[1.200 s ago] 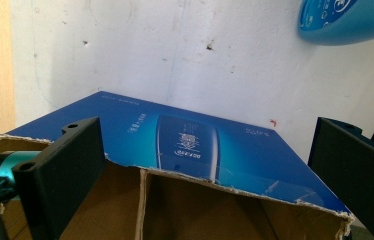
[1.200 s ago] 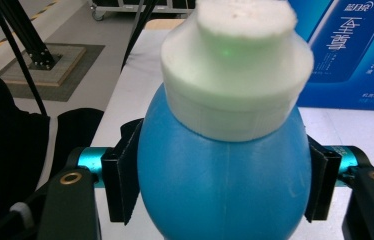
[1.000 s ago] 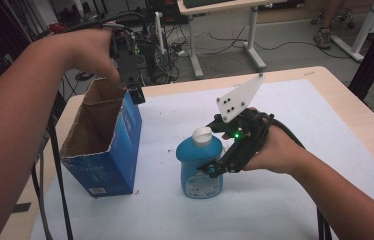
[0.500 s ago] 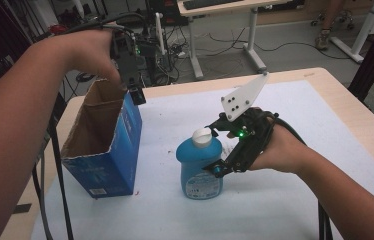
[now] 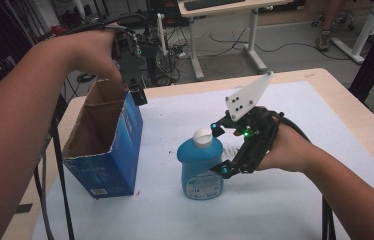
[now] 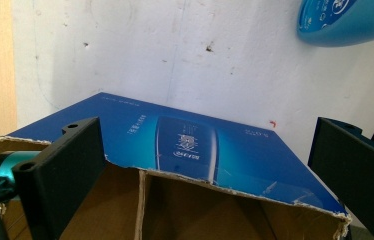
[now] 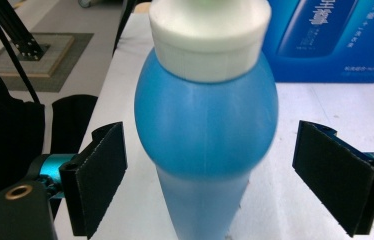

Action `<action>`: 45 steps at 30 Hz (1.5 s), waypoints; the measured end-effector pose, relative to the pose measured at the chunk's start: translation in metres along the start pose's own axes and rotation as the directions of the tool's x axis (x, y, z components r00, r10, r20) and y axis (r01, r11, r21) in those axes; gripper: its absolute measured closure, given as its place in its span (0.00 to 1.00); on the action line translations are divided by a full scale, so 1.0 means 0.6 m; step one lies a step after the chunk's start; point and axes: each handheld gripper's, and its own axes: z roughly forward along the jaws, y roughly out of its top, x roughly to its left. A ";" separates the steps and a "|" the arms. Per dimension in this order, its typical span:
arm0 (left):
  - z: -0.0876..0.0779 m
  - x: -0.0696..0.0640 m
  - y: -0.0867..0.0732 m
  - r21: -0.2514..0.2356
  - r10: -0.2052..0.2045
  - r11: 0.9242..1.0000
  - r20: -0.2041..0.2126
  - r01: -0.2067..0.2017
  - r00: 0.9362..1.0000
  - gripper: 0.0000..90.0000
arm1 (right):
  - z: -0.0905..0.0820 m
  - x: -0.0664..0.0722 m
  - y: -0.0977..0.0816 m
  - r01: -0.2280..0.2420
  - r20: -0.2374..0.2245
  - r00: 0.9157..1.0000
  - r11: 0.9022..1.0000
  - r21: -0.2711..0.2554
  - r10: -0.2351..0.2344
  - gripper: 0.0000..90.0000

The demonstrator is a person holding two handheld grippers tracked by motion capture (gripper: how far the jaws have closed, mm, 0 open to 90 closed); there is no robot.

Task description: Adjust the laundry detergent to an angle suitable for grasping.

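Bottle: blue bottle [image 5: 200, 167] with white cap [image 5: 204, 138] stands upright on the white table cover [image 5: 175, 120], just right of the box, apart from it.
Box: open blue cardboard box [image 5: 106, 145], torn top edge; largest item, left of the bottle.
Left gripper: left gripper [image 5: 134, 85] hovers over the box's far rim, jaws wide, nothing between them.
Right gripper: right gripper [image 7: 225, 185] has just been opening; the bottle sits between the pads (a visible gap each side, so no grip).
Advice: judged a release; back straight away without brushing the bottle's shoulder, or it may tip.
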 end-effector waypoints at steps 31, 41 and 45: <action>0.005 0.004 0.008 0.005 0.007 1.000 0.008 -0.007 1.000 0.02 | -0.121 0.002 0.038 -0.063 0.091 0.996 0.849 0.524 0.018 0.01; 0.007 0.006 0.010 -0.005 0.010 1.000 0.010 -0.010 1.000 0.02 | -0.146 -0.006 0.060 -0.097 0.112 0.993 0.761 0.642 0.032 0.01; 0.008 0.008 0.010 -0.005 0.010 1.000 0.011 -0.010 1.000 0.02 | -0.155 -0.009 0.063 -0.102 0.119 0.992 0.734 0.671 0.029 0.01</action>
